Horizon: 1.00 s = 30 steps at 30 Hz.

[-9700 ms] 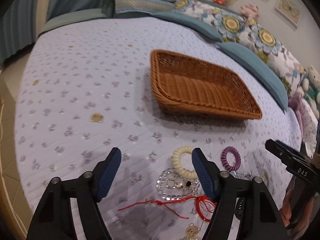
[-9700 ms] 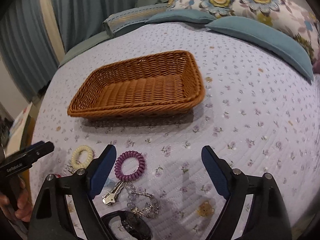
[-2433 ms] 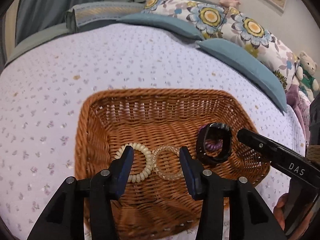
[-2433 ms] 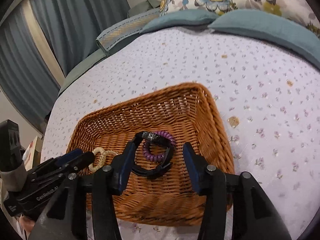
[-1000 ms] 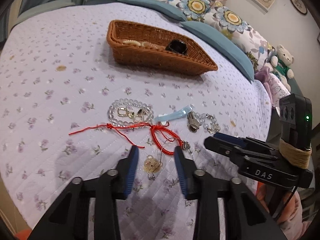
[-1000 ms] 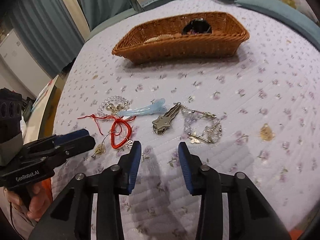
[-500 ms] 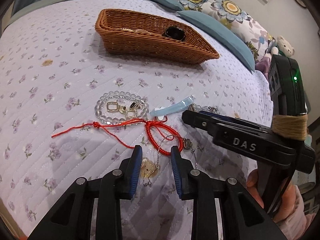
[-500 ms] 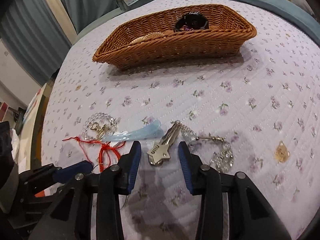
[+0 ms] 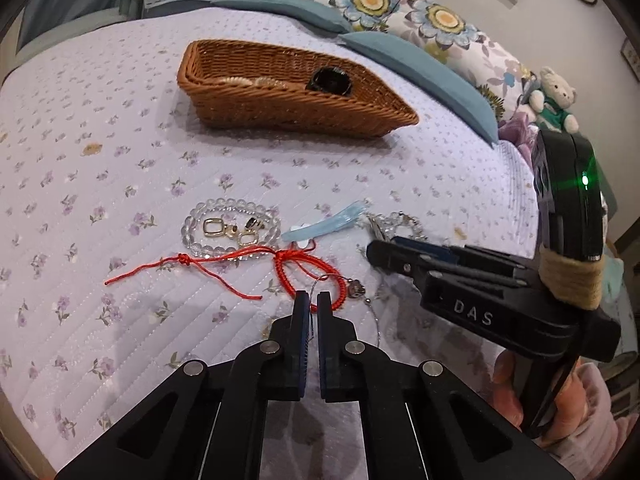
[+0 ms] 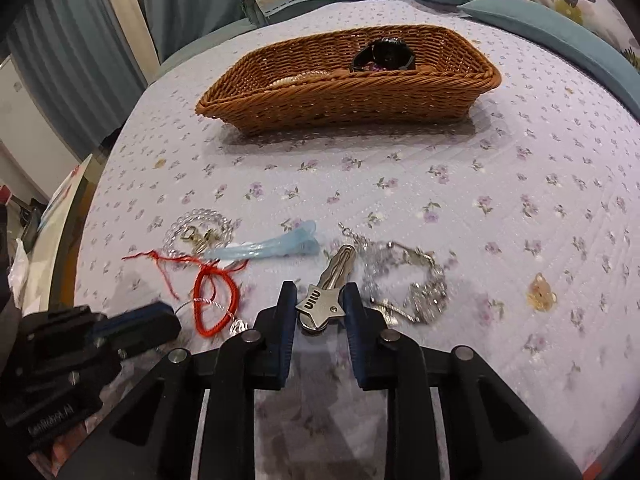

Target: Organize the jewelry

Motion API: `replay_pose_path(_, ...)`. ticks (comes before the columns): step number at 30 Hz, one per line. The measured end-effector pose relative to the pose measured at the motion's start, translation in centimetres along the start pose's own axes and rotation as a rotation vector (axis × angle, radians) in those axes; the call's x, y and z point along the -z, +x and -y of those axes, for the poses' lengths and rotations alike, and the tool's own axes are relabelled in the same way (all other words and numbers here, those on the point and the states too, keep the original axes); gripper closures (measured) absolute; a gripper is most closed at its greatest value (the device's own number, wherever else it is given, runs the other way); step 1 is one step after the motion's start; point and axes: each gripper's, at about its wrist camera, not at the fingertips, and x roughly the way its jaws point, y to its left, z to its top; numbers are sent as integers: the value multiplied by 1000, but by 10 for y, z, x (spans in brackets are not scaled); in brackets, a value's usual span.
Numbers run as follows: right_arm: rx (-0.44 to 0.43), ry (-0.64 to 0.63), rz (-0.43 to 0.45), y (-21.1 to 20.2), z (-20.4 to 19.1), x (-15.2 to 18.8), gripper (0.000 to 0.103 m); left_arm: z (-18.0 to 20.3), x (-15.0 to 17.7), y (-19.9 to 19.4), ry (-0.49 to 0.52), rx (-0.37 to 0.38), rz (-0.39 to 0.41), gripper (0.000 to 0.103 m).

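Observation:
My left gripper (image 9: 311, 299) is shut on a thin silver chain (image 9: 320, 280) beside a red cord bracelet (image 9: 316, 268) on the bedspread. A clear bead bracelet (image 9: 230, 226) with gold earrings and a blue hair clip (image 9: 324, 224) lie beyond it. My right gripper (image 10: 318, 294) is part open, its fingers either side of a silver key (image 10: 326, 294) joined to a crystal chain (image 10: 416, 276). The wicker basket (image 10: 348, 92) holds a black watch (image 10: 386, 56) and hair ties.
Blue and floral pillows (image 9: 420, 32) line the head of the bed behind the basket. A teddy bear (image 9: 554, 96) sits at the far right. The bed edge (image 10: 80, 184) drops off at the left. Curtains (image 10: 100, 40) hang beyond.
My left gripper has closed on the silver chain by the red cord. My right gripper has moved forward, so the key head now sits between its fingers.

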Motion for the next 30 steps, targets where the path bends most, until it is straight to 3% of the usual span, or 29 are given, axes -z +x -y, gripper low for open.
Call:
replay_pose_path(6,-18,14,26,-10,3,0,76,-6,4,-15,-30,41,27,100)
replay_pose_path(10,-30,26,22,-10,7,2,76,-12,4,-14,-60,23,16,99)
replay_pose_path(13,-42,34,13,-7,8,2,76,-16,3,-6,-80,25,-19,83)
replay_pose_path(14,-45,35,10,-7,9,2,76,-15,3,-3,-72,9,-29,63)
replay_pose_path(16,-50,37,3,-4,9,2,76,-12,4,1,-48,-36,-27,58)
replay_pose_path(18,-51,35,-2,-1,8,2,76,-10,4,8,-26,-54,-49,63)
replay_pose_path(21,-51,32,-6,1,7,2,76,-7,4,15,9,-89,-67,90)
replay_pose_path(23,-51,31,-8,3,7,1,76,-6,6,16,25,-90,-73,97)
replay_pose_path(30,-73,11,31,-9,3,1,76,10,9,1,75,-31,-32,102)
